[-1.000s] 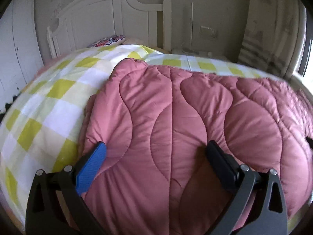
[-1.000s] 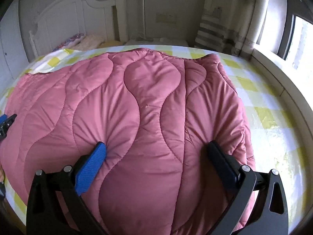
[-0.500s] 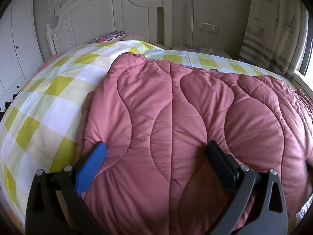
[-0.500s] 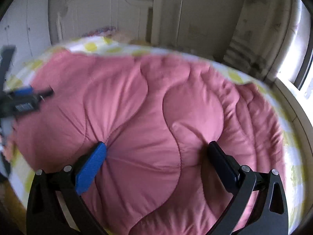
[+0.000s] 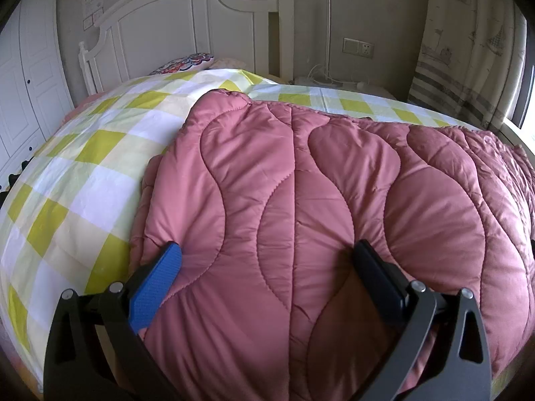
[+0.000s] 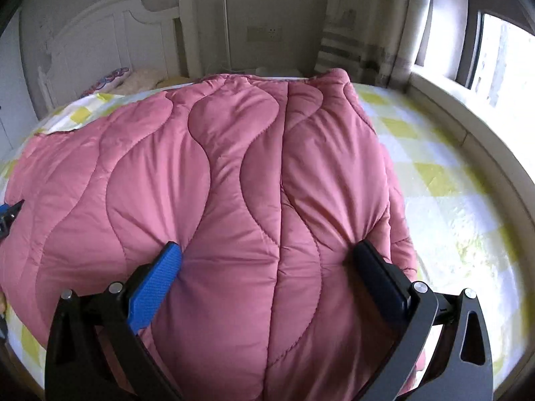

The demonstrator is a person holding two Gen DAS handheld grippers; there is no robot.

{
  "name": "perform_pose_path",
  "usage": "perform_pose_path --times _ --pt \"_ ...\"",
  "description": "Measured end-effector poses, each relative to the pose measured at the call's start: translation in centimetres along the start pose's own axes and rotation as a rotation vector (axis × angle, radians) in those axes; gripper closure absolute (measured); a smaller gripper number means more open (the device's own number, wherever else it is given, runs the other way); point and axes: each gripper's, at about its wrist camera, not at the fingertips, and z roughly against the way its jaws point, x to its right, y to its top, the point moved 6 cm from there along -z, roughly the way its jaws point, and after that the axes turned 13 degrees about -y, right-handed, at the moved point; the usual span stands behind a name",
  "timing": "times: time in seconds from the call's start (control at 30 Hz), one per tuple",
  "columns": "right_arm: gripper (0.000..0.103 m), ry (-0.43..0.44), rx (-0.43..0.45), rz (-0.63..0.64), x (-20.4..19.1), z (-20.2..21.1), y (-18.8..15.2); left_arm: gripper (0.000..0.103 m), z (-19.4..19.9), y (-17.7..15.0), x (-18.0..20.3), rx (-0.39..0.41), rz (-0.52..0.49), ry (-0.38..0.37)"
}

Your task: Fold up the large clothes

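A pink quilted garment (image 5: 317, 207) lies folded on the bed and fills most of both views (image 6: 217, 183). My left gripper (image 5: 267, 257) is open, its blue and black fingers wide apart over the near left part of the garment, which bulges between them. My right gripper (image 6: 267, 257) is open the same way over the near right part, close to the garment's right edge. The left gripper's tip (image 6: 8, 214) shows at the far left of the right wrist view. Whether the fingers press into the fabric is unclear.
The bed has a yellow and white checked sheet (image 5: 83, 167) and a white headboard (image 5: 187, 26). A patterned pillow (image 5: 187, 63) lies at the head. White wardrobe doors (image 5: 26, 77) stand left. A curtain (image 5: 468, 50) and a window sill (image 6: 461, 107) are on the right.
The right gripper swung left towards the left gripper, then back to the garment's right side. The left gripper rose and pulled back a little. Both stayed open.
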Motion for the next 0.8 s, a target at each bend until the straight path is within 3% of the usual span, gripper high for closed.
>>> perform_pose_path --times 0.3,0.4,0.47,0.57,0.6,0.67,0.8 --pt "0.004 0.001 -0.013 0.013 -0.3 -0.3 0.3 0.004 1.6 0.1 1.0 0.002 0.034 0.026" --pt "0.004 0.002 -0.018 0.017 -0.4 -0.2 0.3 0.004 4.2 0.6 5.0 0.049 -0.005 -0.109" --pt "0.004 0.003 -0.018 0.017 -0.5 -0.2 0.2 0.003 5.1 0.3 7.8 0.063 -0.070 -0.133" --pt "0.004 0.002 -0.018 0.018 -0.6 -0.2 0.2 0.002 3.6 -2.0 12.4 -0.019 -0.170 -0.205" --pt "0.004 0.002 -0.020 0.020 -0.7 -0.2 0.2 0.002 2.2 -3.1 13.5 -0.056 -0.206 -0.192" --pt "0.004 0.005 -0.023 0.025 -0.8 -0.2 0.1 0.002 0.7 -4.2 14.0 -0.029 -0.262 -0.127" --pt "0.004 0.012 -0.024 0.029 -0.7 -0.2 0.0 0.002 0.9 -3.6 12.7 -0.069 -0.202 -0.195"
